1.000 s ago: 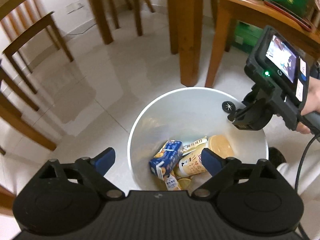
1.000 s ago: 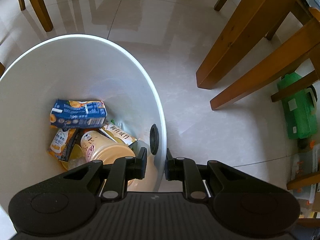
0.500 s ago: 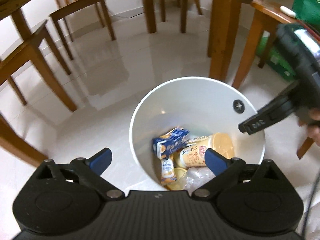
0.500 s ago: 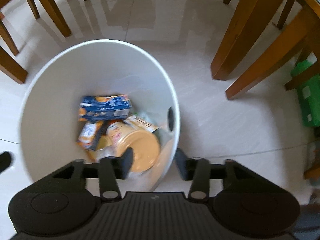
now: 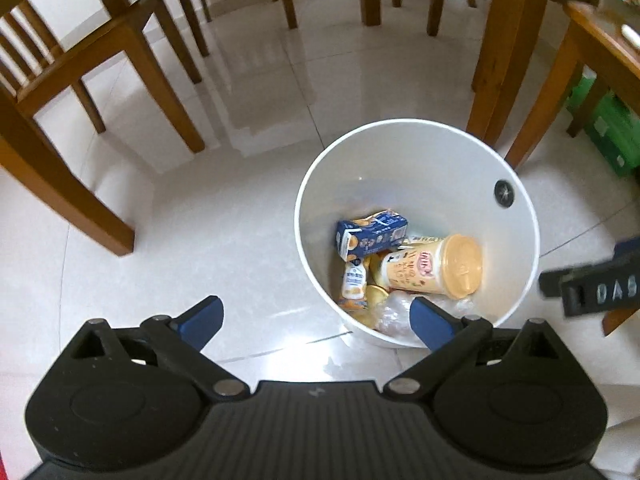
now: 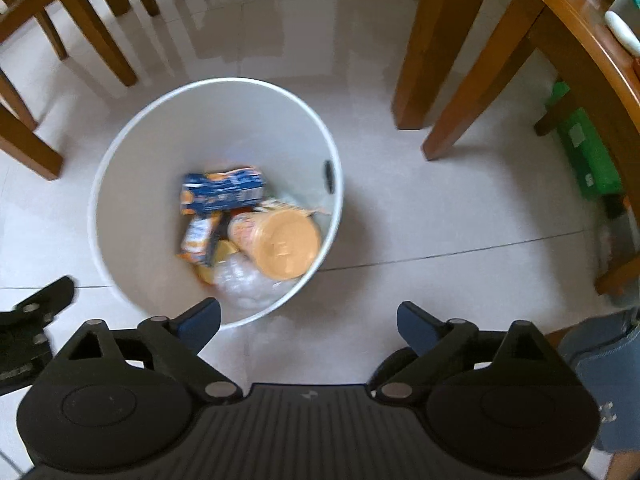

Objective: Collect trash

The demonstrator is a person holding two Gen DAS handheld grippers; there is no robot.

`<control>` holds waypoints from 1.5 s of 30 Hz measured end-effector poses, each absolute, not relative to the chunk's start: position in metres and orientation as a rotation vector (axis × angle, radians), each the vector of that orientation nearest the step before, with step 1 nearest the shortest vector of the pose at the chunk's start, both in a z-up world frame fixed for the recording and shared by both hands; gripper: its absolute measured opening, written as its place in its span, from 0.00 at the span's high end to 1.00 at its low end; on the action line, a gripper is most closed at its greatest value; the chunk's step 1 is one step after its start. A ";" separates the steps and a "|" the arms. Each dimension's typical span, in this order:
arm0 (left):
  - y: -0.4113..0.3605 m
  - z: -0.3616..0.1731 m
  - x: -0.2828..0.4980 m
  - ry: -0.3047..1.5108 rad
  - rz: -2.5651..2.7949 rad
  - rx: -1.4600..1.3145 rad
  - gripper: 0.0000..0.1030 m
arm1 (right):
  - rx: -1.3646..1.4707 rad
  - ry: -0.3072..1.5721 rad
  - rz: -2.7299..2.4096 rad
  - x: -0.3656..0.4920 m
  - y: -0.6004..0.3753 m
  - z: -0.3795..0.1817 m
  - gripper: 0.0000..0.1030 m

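Observation:
A white round bin (image 5: 420,152) (image 6: 132,184) stands on the tiled floor. Inside lie a blue carton (image 5: 370,234) (image 6: 222,194), a cup with an orange lid (image 5: 440,266) (image 6: 280,242), a small snack packet (image 5: 354,282) and crumpled clear plastic (image 5: 390,310) (image 6: 244,280). My left gripper (image 5: 316,318) is open and holds nothing, high above the bin's near-left rim. Just as high, my right gripper (image 6: 308,320) is open with nothing in it, its blue-tipped fingers (image 6: 200,320) over the bin's near-right rim. Part of the right gripper shows at the left wrist view's right edge (image 5: 596,288).
Wooden chair legs (image 5: 100,128) stand to the left and behind. Thick table legs (image 5: 504,52) (image 6: 436,40) stand just behind the bin on the right. A green box (image 5: 612,136) (image 6: 588,156) sits under the table at the right. Glossy tiled floor (image 5: 200,208) surrounds the bin.
The right gripper, almost shut at the bin's rim a second ago, has opened wide and drawn up and back. The left gripper has also risen and pulled left; the bin looks smaller.

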State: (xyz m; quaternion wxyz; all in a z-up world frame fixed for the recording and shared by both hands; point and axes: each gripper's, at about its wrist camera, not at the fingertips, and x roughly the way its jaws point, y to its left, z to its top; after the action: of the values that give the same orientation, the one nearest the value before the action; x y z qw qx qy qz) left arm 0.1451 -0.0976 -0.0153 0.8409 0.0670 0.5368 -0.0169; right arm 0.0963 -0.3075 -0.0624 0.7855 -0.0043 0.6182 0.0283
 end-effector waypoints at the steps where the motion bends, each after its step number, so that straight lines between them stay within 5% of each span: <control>1: -0.097 -0.012 0.145 1.137 -0.036 0.123 0.04 | -0.009 1.334 0.071 0.093 -0.305 -0.059 0.06; 45: -0.095 0.027 0.118 1.213 0.024 0.050 0.04 | -0.036 1.253 0.010 0.054 -0.287 0.001 0.03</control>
State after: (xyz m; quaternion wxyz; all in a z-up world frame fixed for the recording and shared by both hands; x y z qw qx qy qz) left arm 0.1183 -0.0948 0.0272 0.8213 0.0236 0.5699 0.0111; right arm 0.0540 -0.2875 0.0007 0.8098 -0.0167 0.5864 0.0046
